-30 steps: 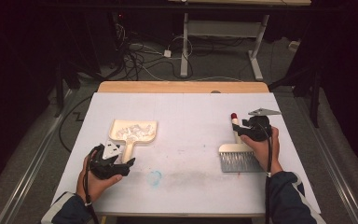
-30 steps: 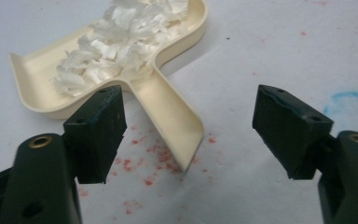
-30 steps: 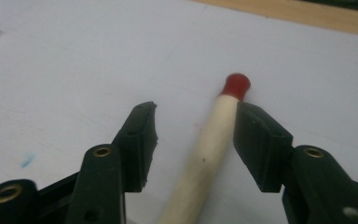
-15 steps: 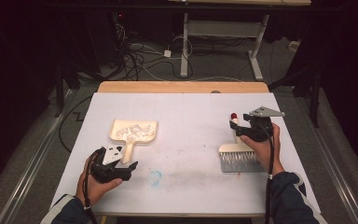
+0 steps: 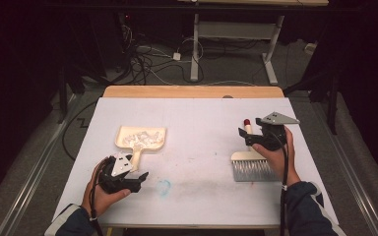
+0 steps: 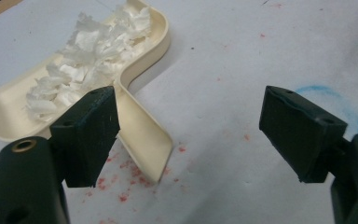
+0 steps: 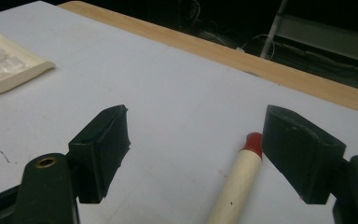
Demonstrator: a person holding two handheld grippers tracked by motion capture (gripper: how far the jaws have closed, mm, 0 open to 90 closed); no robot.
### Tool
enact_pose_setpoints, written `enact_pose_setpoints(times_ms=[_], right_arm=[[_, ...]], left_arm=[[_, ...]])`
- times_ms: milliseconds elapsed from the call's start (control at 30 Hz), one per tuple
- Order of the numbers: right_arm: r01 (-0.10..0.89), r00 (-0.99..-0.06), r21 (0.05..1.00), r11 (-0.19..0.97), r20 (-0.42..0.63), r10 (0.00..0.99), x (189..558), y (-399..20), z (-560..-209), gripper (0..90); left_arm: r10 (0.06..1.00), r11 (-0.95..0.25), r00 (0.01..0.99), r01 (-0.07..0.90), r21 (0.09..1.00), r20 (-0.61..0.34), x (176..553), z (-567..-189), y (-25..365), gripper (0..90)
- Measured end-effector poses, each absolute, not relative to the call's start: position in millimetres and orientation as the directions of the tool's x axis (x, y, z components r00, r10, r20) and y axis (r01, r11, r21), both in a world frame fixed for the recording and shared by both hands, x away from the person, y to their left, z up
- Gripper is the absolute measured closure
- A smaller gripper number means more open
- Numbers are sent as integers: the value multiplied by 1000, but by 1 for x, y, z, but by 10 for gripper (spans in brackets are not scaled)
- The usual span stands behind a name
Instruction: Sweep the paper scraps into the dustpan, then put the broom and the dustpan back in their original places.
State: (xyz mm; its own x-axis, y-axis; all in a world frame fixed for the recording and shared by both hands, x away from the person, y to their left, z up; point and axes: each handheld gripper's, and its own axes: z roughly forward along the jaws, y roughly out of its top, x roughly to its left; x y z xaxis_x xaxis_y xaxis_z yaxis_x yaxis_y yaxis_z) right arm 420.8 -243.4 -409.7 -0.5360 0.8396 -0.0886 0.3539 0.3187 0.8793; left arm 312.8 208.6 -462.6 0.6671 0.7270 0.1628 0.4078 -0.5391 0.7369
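A cream dustpan (image 5: 140,137) (image 6: 14,107) holding white paper shreds (image 6: 84,51) lies left of centre on the white table. Its handle (image 6: 142,135) ends just inside my left gripper's (image 5: 139,177) (image 6: 191,126) left jaw, untouched. That gripper is open after its jaws widened a little. At the right lies a hand brush (image 5: 252,169) with grey bristles and a red-tipped cream handle (image 7: 235,186). My right gripper (image 5: 243,135) (image 7: 196,144) hovers over that handle. Its jaws have just been opening, and the handle lies low between them near the right jaw, unpressed.
A blue chalk smudge (image 5: 164,187) (image 6: 328,95) and red specks (image 6: 121,184) mark the white sheet (image 5: 202,123). The table's wooden far edge (image 5: 192,92) runs along the back. Beyond it stand desk legs (image 5: 270,54) and floor cables (image 5: 152,59).
My right gripper has let go of the brush handle, opened wide and risen a little. The left gripper's jaws have spread slightly beside the dustpan handle; that hand stayed put.
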Motion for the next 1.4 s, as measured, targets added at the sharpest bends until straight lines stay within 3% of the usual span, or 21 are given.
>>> enact_pose_setpoints(times_ms=[167,1400], right_arm=[[346,-554,878,331,-94,827,416,-242,-407,238],[248,-643,866,434,-188,742,379,-231,-395,233]], left_arm=[[716,-546,680,401,736,161,313,-463,208,221],[672,-580,713,340,740,199,310,-462,204,191]])
